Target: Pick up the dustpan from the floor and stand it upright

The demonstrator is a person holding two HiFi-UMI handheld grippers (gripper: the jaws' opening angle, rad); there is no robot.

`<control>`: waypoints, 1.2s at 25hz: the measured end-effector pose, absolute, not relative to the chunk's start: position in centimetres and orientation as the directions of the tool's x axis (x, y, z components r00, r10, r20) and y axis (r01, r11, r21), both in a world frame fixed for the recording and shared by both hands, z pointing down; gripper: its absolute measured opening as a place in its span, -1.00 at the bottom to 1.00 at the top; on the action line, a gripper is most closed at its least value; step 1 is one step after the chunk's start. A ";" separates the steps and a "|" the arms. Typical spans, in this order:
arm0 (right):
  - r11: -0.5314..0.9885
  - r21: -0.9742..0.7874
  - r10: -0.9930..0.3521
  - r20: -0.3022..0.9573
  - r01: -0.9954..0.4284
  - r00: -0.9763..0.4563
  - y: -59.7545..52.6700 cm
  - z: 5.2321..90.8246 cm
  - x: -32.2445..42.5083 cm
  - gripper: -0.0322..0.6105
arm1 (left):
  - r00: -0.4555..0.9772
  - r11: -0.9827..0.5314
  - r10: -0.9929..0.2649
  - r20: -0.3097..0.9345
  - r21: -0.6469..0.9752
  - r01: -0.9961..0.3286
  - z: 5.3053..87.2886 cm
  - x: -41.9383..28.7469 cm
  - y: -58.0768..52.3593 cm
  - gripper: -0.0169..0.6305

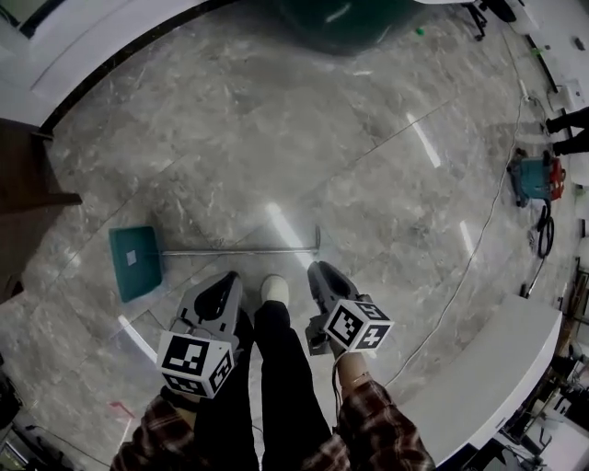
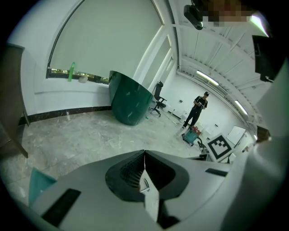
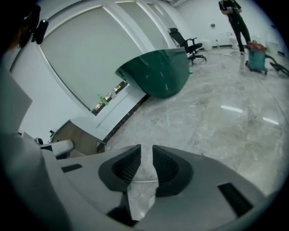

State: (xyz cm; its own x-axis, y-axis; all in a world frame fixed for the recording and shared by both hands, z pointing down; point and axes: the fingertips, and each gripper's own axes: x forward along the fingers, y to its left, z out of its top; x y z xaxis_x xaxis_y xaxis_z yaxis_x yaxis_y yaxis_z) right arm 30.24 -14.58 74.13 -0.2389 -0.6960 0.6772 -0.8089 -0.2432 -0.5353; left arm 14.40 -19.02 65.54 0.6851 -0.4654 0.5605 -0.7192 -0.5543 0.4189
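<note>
Head view, looking steeply down. The polished grey marble-patterned floor [image 1: 276, 138] fills the frame, bounded by a curved white wall with a dark skirting [image 1: 101, 41] at upper left and a curved white counter [image 1: 497, 368] at lower right. A large dark green rounded tub [image 1: 340, 23] stands on the floor at the top edge.

The teal plastic dustpan with a long thin metal handle [image 1: 135, 262] lies flat on the floor. Its pan is at the left and its handle runs horizontally to the right. The whole dustpan lies just ahead of both tools. The pan sits ahead and to the left of the left gripper [image 1: 230, 279]. The free end of the handle lies just ahead of the tip of the right gripper [image 1: 318, 269]. Neither tool touches it.

In the left gripper view the jaws are closed tip to tip with nothing between them. In the right gripper view the jaws stand a narrow gap apart, and only bare floor shows through the gap.

Between the grippers are the person's black trouser legs and one white shoe [image 1: 274, 288]. A small teal and red vacuum cleaner [image 1: 536, 177] stands far off at the right.
</note>
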 end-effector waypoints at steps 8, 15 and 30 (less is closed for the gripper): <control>-0.478 -0.561 -0.613 0.764 -0.677 -0.200 -11.6 91.0 33.1 -0.45 | 0.690 -0.569 -0.440 0.575 0.416 -0.710 78.2 14.5 -19.5 -0.91; -0.653 -0.521 -0.543 0.828 -0.549 -0.140 -10.0 103.5 35.4 -0.45 | 0.704 -0.525 -0.438 0.559 0.476 -0.706 87.3 13.7 -22.1 -0.91; -0.844 -0.334 -0.324 0.941 -0.419 -0.098 -8.8 119.7 37.9 -0.45 | 0.714 -0.575 -0.432 0.551 0.442 -0.689 98.1 14.4 -28.1 -0.91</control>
State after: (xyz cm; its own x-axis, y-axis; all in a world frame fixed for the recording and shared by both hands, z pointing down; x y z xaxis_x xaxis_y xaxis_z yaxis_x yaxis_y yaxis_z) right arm 37.90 -8.83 119.70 -0.0976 -0.3243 0.9409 -0.4190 -0.8442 -0.3344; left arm 14.35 -28.15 98.08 0.7141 -0.4321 0.5507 -0.6887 -0.5746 0.4422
